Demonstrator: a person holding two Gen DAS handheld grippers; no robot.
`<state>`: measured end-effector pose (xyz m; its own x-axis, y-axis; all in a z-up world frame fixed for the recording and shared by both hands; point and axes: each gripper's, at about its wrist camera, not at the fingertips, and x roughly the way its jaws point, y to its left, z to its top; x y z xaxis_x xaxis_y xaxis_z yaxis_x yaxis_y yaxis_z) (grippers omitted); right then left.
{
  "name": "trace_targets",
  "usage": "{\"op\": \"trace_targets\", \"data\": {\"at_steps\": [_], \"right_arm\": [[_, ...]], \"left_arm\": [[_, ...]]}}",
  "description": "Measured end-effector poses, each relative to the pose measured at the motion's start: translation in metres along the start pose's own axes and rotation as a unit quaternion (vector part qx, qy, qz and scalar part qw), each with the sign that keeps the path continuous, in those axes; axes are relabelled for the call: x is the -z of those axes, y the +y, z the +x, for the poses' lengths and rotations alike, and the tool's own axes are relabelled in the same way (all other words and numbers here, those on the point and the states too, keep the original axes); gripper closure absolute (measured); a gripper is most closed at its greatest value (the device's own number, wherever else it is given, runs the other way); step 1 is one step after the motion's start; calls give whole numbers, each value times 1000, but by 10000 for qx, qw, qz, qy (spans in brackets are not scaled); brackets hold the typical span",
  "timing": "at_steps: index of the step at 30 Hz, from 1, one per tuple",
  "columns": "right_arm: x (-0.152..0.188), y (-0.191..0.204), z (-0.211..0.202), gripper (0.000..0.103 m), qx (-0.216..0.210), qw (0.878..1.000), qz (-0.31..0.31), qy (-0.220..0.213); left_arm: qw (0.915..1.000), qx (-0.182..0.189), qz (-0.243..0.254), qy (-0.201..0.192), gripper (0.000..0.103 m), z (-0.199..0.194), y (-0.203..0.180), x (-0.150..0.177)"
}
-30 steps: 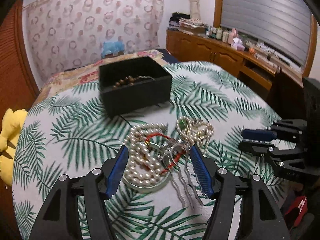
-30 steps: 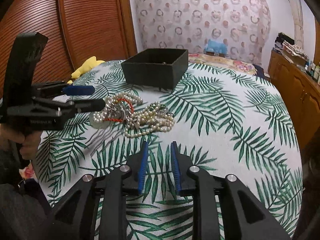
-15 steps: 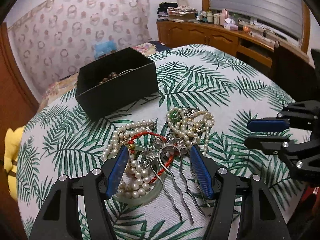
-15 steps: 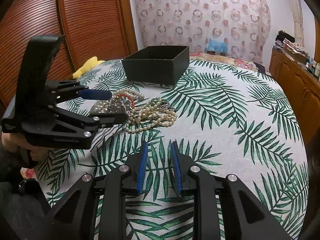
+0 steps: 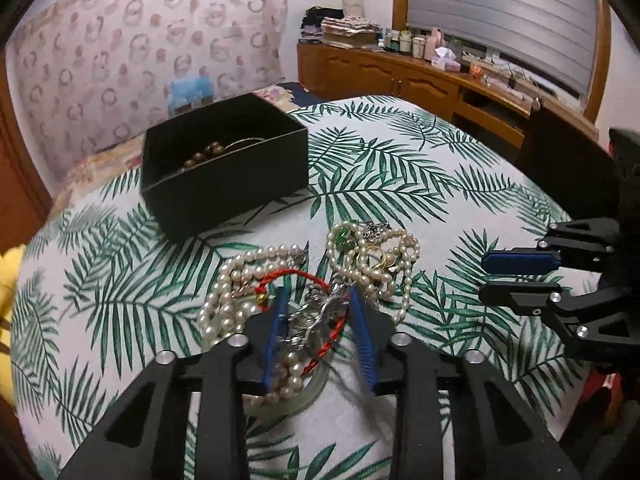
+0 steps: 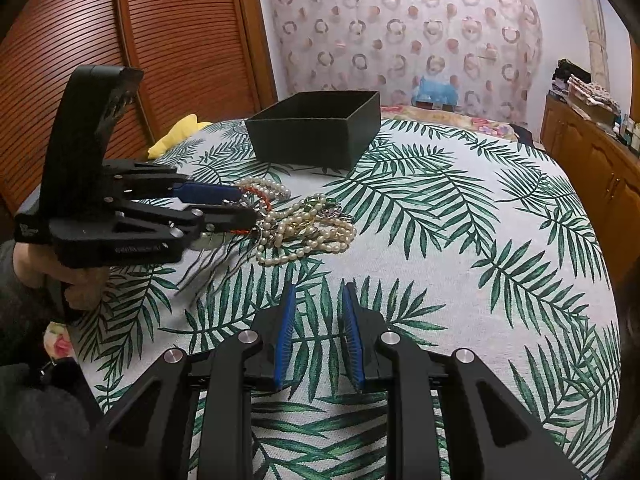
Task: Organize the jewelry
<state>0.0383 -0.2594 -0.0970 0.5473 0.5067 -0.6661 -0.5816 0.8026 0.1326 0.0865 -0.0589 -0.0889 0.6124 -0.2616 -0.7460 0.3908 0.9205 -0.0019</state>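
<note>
**Mia:** Jewelry (image 5: 316, 300) is lying in a big tangled pile on the leafy tablecloth (image 5: 400, 184). Can you see it?

**Ben:** Yes! White pearl strings (image 5: 240, 280), a red cord (image 5: 296, 274), and a shiny silver comb (image 5: 320, 314) in the middle. A green stone (image 5: 343, 236) sits on the far side of the pile.

**Mia:** What is the left claw (image 5: 318, 300) doing?

**Ben:** Its two blue fingers (image 5: 276, 340) are down in the pile, one on each side of the silver comb and the red cord. They are close together, but there is a gap, and I cannot tell if they really squeeze the comb.

**Mia:** From the right camera, the left claw (image 6: 244, 206) comes in from the side, with its tips right at the edge of the pile.

**Ben:** And the right claw (image 6: 318, 308)?

**Mia:** It is over the bare cloth, near the pile but not touching it. Its fingers are a little apart and hold nothing.

**Ben:** Where is the black box (image 5: 224, 168)?

**Mia:** It is behind the pile, farther back on the table. Its top is open. Brown beads (image 5: 200, 158) and a thin silver ring are inside.

**Ben:** There is a pale green bangle (image 5: 304, 396) under the pearls, too, close to the left claw.
</note>
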Motion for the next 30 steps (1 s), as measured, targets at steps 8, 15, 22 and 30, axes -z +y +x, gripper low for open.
{"op": "trace_targets", "data": {"at_steps": [8,15,22,30], "right_arm": [[0,1,2,77,-16,10000,9,22],[0,2,4,77,-21,10000,3,48],[-2,-1,5,77,36,9999,1,122],[-18,1,8,77,0,9998,-115,146]], "left_arm": [[9998,115,-158,-97,88,-16,1,7],[9985,163,-269,-442,98,-40,0,4],[9960,12,-422,-786,98,-58,6,-2],[9927,-358,-547,-1016,98,-73,19,0]]}}
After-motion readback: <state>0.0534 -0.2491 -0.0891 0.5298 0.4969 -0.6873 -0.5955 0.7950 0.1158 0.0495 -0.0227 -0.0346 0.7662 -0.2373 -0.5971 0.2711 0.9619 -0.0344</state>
